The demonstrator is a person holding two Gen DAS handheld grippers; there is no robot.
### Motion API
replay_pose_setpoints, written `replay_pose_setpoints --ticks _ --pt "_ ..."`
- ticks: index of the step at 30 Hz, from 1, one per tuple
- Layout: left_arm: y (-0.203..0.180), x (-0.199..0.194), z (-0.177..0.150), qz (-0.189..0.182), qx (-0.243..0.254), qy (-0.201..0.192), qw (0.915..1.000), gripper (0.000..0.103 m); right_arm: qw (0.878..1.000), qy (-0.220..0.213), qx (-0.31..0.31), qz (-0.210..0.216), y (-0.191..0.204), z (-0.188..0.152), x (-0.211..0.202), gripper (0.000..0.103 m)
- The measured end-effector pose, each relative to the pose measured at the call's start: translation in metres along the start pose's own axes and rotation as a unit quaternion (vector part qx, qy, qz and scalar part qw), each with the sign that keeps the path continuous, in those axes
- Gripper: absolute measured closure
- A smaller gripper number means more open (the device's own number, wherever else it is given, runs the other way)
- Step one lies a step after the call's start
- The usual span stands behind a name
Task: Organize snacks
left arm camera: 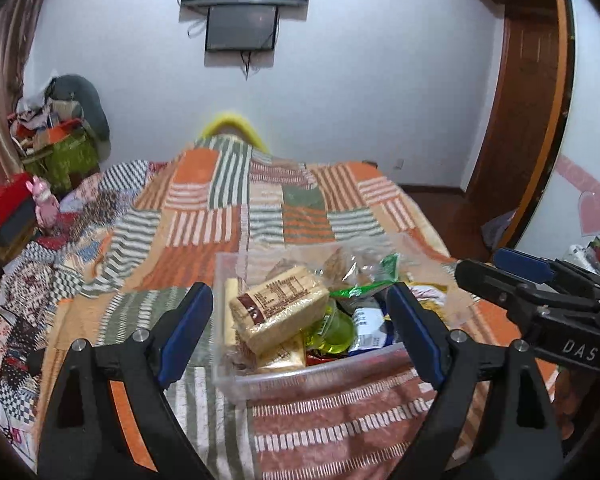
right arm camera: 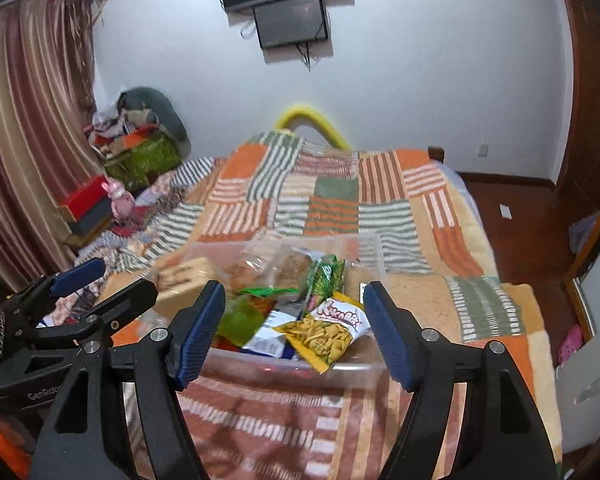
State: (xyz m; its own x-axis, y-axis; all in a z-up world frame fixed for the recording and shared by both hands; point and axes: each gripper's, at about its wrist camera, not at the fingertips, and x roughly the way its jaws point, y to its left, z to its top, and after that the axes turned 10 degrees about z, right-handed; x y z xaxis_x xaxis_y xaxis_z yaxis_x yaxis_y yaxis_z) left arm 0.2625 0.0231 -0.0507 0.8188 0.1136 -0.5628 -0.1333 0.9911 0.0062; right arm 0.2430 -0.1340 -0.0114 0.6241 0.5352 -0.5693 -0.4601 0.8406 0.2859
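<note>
A clear plastic box (left arm camera: 300, 378) full of snacks sits on the patchwork bedspread; it also shows in the right wrist view (right arm camera: 352, 370). A tan wafer pack (left arm camera: 280, 312) lies on top at its left, with a green jelly cup (left arm camera: 338, 330) and a blue-white packet (left arm camera: 370, 330) beside it. A yellow chip bag (right arm camera: 326, 334) leans over the box's near rim. My left gripper (left arm camera: 300, 328) is open, empty, just before the box. My right gripper (right arm camera: 294, 334) is open, empty, at the box's near edge; it also shows in the left wrist view (left arm camera: 496, 276).
The bedspread (left arm camera: 228, 216) covers the whole bed. Boxes, a pink toy (left arm camera: 44, 204) and a pile of clutter (left arm camera: 56, 136) stand at the far left by the curtain. A wooden door (left arm camera: 524, 100) and floor are on the right.
</note>
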Motion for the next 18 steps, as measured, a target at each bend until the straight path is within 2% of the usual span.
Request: replay_pose_setpoints --ticks 8,12,18 --pt "0.010 -0.090 0.007 -0.001 -0.008 -0.096 0.9953 0.012 0.996 -0.076 -0.034 0.008 0.038 0.004 -0.066 0.031" --pt "0.011 -0.132 0.005 -0.004 -0.007 -0.140 0.9902 0.006 0.993 -0.108 -0.047 0.013 0.052 0.001 -0.090 0.027" --pt "0.011 -0.175 0.000 -0.009 0.001 -0.182 0.9833 0.001 0.987 -0.152 -0.059 0.008 0.064 -0.008 -0.116 0.011"
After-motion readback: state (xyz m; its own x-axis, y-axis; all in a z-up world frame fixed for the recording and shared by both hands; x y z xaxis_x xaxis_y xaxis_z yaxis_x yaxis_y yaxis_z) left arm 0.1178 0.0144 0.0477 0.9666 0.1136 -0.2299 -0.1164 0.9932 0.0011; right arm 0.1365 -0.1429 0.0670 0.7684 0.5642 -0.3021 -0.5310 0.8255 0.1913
